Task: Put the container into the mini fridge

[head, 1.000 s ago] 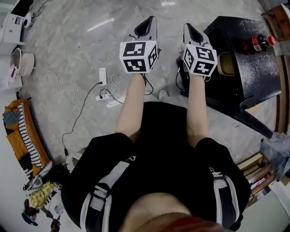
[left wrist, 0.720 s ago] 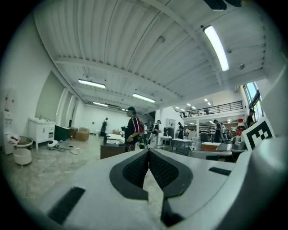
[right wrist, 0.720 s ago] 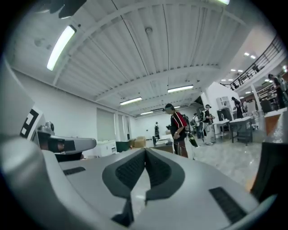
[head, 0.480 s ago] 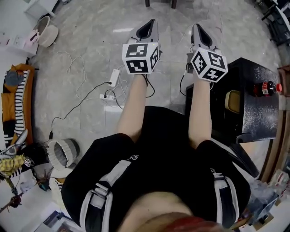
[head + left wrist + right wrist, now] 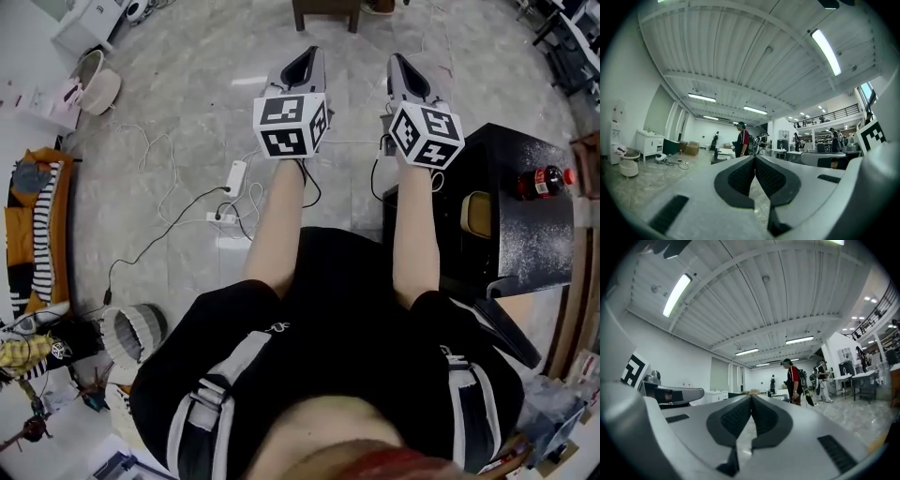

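Note:
The black mini fridge (image 5: 525, 239) stands on the floor at the right of the head view. On its top lie a tan container (image 5: 478, 214) and a cola bottle (image 5: 541, 181) on its side. Both grippers are held out at arm's length over the floor, level and side by side. My left gripper (image 5: 305, 58) is shut and empty; in its own view the left gripper (image 5: 754, 158) has its pads pressed together. My right gripper (image 5: 399, 66) is also shut with nothing in it, just left of the fridge; the right gripper (image 5: 751, 397) points into the room.
A white power strip (image 5: 235, 177) with trailing cables lies on the floor ahead left. A woven basket (image 5: 131, 330) and clothes (image 5: 33, 234) sit at the left, a white bin (image 5: 98, 80) at far left. A person (image 5: 741, 138) stands far ahead.
The head view has swung: the fridge slid from upper right toward the right edge and the floor ahead opened up. Both grippers stayed shut and side by side.

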`<state>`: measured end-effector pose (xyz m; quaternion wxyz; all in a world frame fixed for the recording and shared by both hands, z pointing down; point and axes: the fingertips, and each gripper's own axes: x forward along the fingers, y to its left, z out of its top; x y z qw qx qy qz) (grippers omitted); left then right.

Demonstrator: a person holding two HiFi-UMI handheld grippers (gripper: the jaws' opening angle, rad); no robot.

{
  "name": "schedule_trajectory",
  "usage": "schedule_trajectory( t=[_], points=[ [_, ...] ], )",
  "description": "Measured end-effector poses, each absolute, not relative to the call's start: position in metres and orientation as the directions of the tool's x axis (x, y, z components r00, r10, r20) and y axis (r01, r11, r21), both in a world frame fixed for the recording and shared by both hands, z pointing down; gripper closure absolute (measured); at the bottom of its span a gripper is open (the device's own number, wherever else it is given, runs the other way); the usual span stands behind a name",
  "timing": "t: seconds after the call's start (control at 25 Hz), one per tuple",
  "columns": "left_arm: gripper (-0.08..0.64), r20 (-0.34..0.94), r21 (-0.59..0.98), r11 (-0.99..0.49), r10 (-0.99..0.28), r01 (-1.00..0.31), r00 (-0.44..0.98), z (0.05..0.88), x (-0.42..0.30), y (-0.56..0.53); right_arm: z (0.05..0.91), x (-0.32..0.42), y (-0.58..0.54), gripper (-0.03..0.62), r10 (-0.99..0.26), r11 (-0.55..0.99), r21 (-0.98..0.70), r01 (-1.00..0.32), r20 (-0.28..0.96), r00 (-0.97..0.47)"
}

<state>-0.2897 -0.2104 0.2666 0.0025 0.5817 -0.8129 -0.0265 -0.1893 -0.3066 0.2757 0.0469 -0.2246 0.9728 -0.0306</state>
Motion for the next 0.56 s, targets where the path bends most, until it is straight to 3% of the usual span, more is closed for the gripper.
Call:
schedule_trajectory(
  t=[0.56],
  points=[
    [0.552,-0.023,0.052,0.258,-0.966,-0.965,-0.259,0.272,-0.276,-0.231,0.287,-0.172,-0.322,0.581,-0.475,0.879,-0.074,-0.471,-0.053,-0.878]
  ],
)
